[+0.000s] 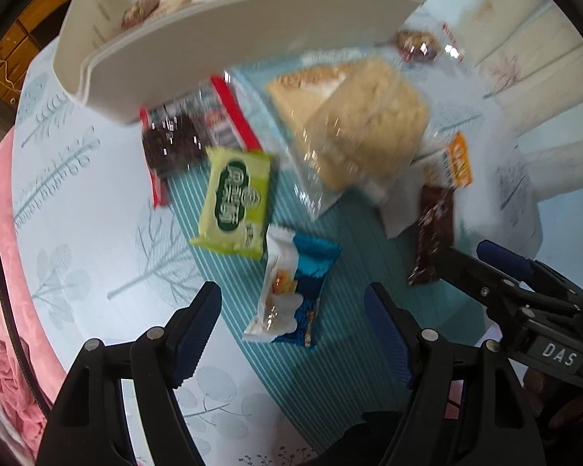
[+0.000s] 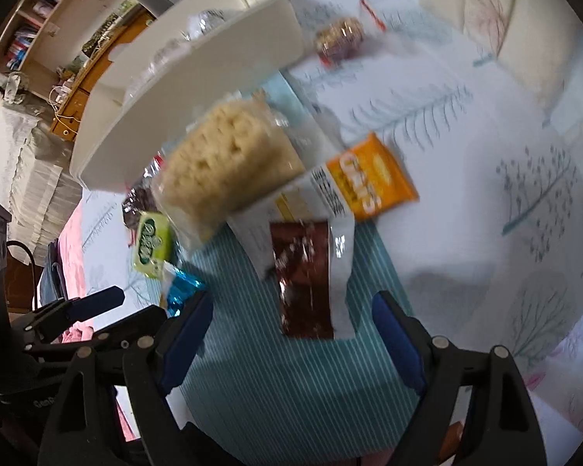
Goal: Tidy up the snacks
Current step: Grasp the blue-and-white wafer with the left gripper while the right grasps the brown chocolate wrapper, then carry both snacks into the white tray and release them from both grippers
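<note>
Several wrapped snacks lie on a teal striped mat. My left gripper points down, open, over a blue and white packet that shows between its fingers, untouched. A green packet, a dark brownie in a red-edged wrapper and a big clear bag of pale crackers lie beyond. My right gripper is open above a shiny brown packet, its pads clear of it. An orange packet lies behind. A white divided box holds a few snacks.
A round cookie in clear wrap lies past the box's right end. The table wears a white cloth with tree prints. Pink fabric hangs at the left edge. The two grippers are close side by side, the right gripper just right of the left.
</note>
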The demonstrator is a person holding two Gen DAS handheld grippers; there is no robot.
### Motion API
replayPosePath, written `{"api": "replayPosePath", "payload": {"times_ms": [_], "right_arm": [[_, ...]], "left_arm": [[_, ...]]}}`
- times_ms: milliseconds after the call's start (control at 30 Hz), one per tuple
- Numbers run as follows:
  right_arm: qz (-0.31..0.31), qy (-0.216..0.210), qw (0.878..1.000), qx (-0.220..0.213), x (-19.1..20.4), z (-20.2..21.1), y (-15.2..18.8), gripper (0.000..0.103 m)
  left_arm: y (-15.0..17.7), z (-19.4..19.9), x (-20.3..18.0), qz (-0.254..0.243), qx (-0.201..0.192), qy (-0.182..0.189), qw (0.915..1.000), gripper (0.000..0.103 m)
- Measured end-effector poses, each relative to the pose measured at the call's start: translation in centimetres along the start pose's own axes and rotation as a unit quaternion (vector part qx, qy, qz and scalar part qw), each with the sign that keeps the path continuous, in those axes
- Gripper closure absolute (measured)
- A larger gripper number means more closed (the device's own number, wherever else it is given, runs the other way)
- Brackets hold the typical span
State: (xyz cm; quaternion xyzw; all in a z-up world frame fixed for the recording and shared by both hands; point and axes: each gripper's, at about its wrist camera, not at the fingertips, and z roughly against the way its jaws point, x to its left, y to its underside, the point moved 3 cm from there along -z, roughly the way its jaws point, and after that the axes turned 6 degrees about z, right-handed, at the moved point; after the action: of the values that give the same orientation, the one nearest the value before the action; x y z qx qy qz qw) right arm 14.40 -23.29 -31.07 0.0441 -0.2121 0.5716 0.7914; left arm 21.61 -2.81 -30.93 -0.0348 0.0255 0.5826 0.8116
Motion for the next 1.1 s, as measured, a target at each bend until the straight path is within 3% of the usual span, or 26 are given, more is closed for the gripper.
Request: {"api": "replayPosePath", "payload": {"times_ms": [433,600,833,1100], "right_arm": [[0.018,0.009,1.0,0.023,-0.5,-2.3,1.0,0.035],[0.042,0.026,0.998,0.028,0.1,-2.5,0.7,0.041],[0.078,0.06,0.994,0.042,1.1,-2.9,0.3,0.059],[0.095,0.056,0.992,0.063,2.4,-3.6,-0.3,0.066]], "left_arm": [[1.3,-3.4,-0.6,0.01,0.026,-0.018,0.9994,0.044],[1.3,-4.0,-0.7,0.019,0.033,-0.015,0.9992,0.064],[1.3,-4.3,-0.4,0.035,0.034,-0.006,0.9988,0.071],[0.3,-2.8,0.2,0.037,0.033,0.01,0.9987,0.074]]}}
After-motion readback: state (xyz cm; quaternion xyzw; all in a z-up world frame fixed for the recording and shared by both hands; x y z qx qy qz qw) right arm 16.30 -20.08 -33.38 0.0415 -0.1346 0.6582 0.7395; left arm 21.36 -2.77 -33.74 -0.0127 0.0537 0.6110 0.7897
